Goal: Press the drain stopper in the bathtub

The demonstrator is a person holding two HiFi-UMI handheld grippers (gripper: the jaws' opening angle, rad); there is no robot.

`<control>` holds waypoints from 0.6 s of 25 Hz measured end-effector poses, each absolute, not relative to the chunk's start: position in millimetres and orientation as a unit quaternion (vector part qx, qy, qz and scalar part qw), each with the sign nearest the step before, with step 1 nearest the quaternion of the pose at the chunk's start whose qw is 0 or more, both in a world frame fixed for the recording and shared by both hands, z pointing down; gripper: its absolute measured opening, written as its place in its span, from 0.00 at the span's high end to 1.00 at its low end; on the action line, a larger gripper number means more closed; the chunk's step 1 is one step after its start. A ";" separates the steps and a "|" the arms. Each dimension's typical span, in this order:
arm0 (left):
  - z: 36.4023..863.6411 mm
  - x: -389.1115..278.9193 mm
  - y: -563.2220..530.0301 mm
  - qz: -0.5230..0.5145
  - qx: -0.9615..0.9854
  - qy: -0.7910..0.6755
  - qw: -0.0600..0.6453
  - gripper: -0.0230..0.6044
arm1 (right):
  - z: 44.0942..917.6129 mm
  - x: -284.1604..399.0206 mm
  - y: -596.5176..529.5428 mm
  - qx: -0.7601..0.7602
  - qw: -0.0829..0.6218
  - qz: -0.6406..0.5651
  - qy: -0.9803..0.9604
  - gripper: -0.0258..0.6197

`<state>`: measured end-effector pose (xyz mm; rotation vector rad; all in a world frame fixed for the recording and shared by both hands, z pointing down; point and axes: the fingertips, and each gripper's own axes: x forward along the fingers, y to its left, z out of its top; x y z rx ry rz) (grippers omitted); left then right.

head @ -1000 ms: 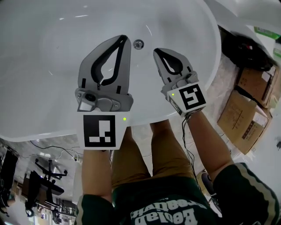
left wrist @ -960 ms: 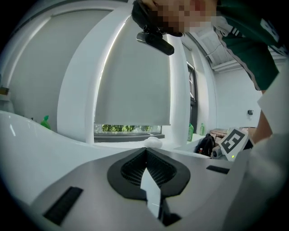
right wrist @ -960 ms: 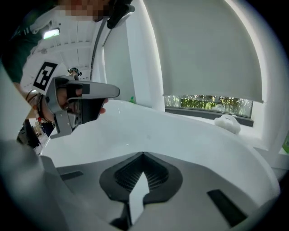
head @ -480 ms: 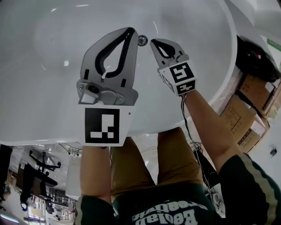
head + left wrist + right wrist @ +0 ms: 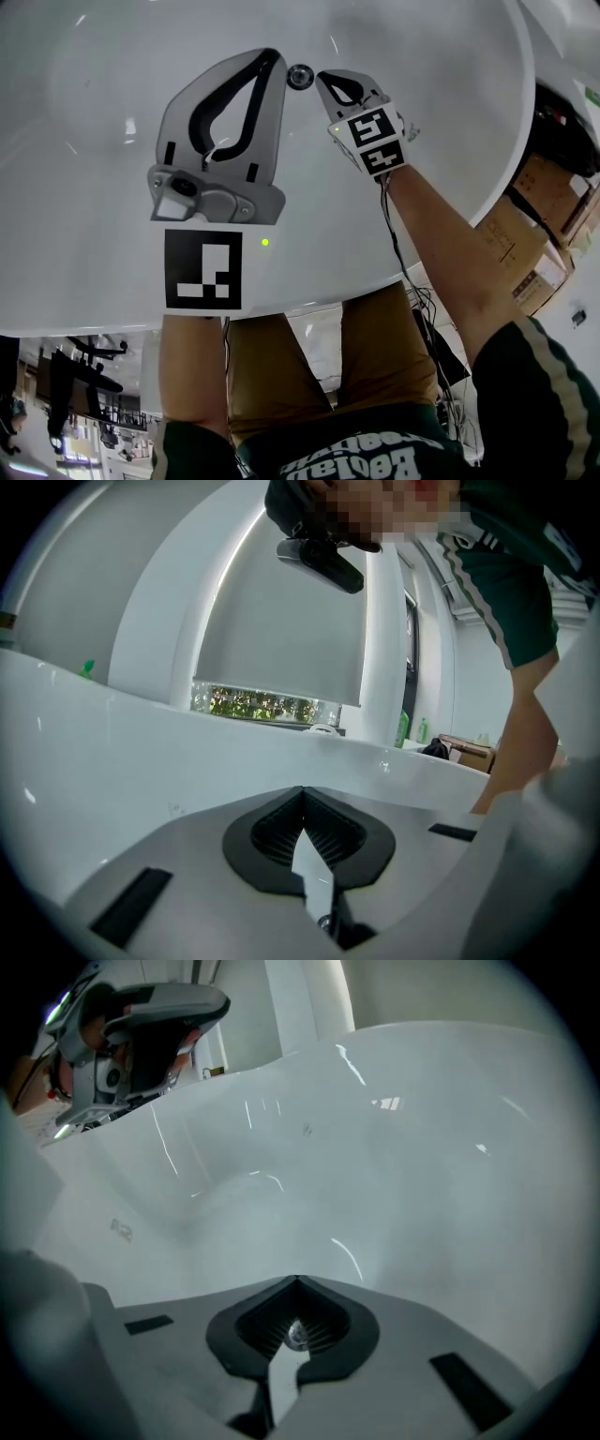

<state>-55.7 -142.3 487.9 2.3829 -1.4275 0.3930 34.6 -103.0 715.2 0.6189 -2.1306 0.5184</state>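
The round chrome drain stopper [image 5: 300,76] sits in the bottom of the white bathtub [image 5: 112,141]. My right gripper [image 5: 322,79] is shut and empty. It points steeply down, and its tip is just to the right of the stopper; whether they touch I cannot tell. In the right gripper view the stopper [image 5: 297,1334] shows small through the gap behind the closed fingertips [image 5: 297,1282]. My left gripper [image 5: 273,56] is also shut and empty. It hangs over the tub just left of the stopper. In the left gripper view its closed tips [image 5: 302,789] face the tub's far wall [image 5: 141,752].
Cardboard boxes [image 5: 551,234] stand on the floor right of the tub. An office chair [image 5: 84,375] is at the lower left. The person's legs [image 5: 281,366] are against the tub's near rim [image 5: 309,291]. A green bottle [image 5: 403,728] stands beyond the far rim.
Both grippers have sunk into the tub. The right one has tipped further downward and its tip has closed in on the stopper's right side. Both stayed shut.
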 end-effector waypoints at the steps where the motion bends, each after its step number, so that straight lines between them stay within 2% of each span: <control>1: 491.3 -56.0 -141.5 0.135 0.837 -0.500 0.174 0.95 | 724.6 34.6 -100.0 0.243 0.426 0.209 -0.846 0.94; 9: 519.6 -63.2 -139.2 0.126 0.831 -0.501 0.207 0.95 | 782.7 33.0 -86.2 0.221 0.462 0.223 -0.829 0.94; 15: 537.3 -63.3 -139.1 0.139 0.834 -0.497 0.194 0.96 | 805.0 35.6 -77.7 0.208 0.479 0.220 -0.824 0.94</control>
